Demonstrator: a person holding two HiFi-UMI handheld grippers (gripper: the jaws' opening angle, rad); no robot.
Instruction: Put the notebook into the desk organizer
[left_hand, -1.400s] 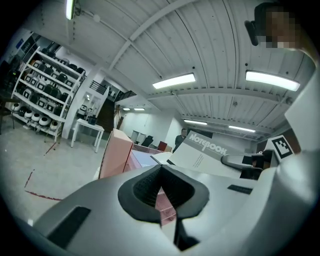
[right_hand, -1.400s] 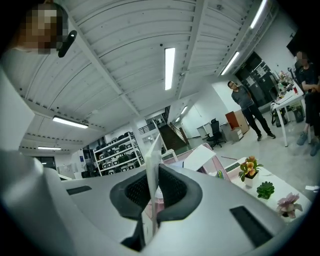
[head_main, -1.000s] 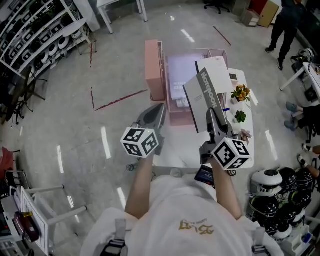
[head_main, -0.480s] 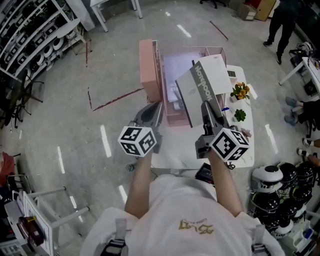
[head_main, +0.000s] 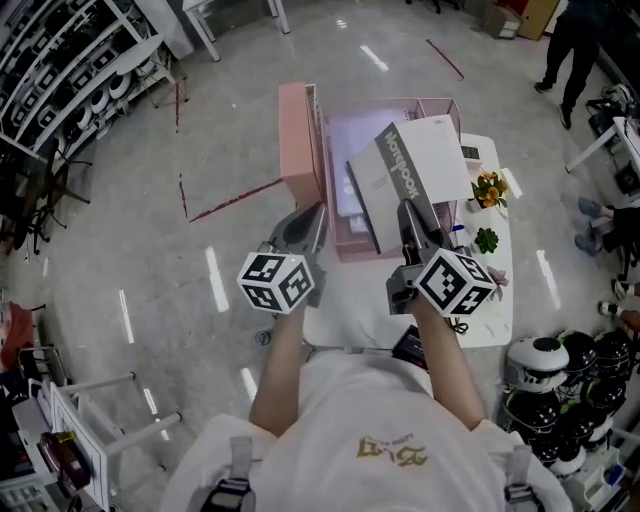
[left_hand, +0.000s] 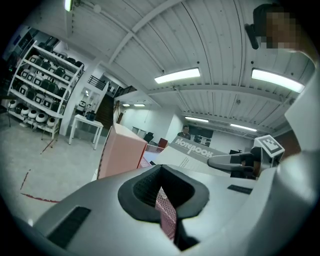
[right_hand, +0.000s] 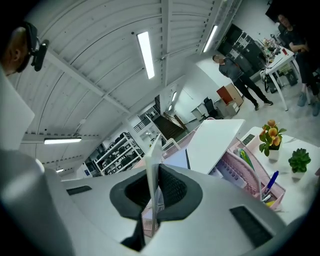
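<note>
1. Notebook (head_main: 415, 175) had shifted forward and left with the right gripper (head_main: 408, 212) since the earlier frame. Left gripper (head_main: 318, 212) had barely moved.
2. Head view: notebook was tilted, its lower edge pinched in the right fingers and the rest ahead of the fingertips, over the pink desk organizer (head_main: 300, 140). Organizer sat just ahead of both sets of fingertips. Orange flowers (head_main: 488, 187) and a green plant (head_main: 486, 240) stood right of the right fingers on the white table (head_main: 490, 305).
3. Left gripper view: left gripper (left_hand: 161, 172) fingers were pressed nearly together, only a thin slit, nothing in it. Organizer (left_hand: 120, 150) was ahead-left of the tips, notebook (left_hand: 192, 152) ahead-right, right gripper (left_hand: 220, 161) further right.
4. Right gripper view: right gripper (right_hand: 152, 187) fingers were clamped on the notebook (right_hand: 151, 155) edge, standing upright between the pads. Organizer mesh (right_hand: 235, 167) was ahead-right.
</note>
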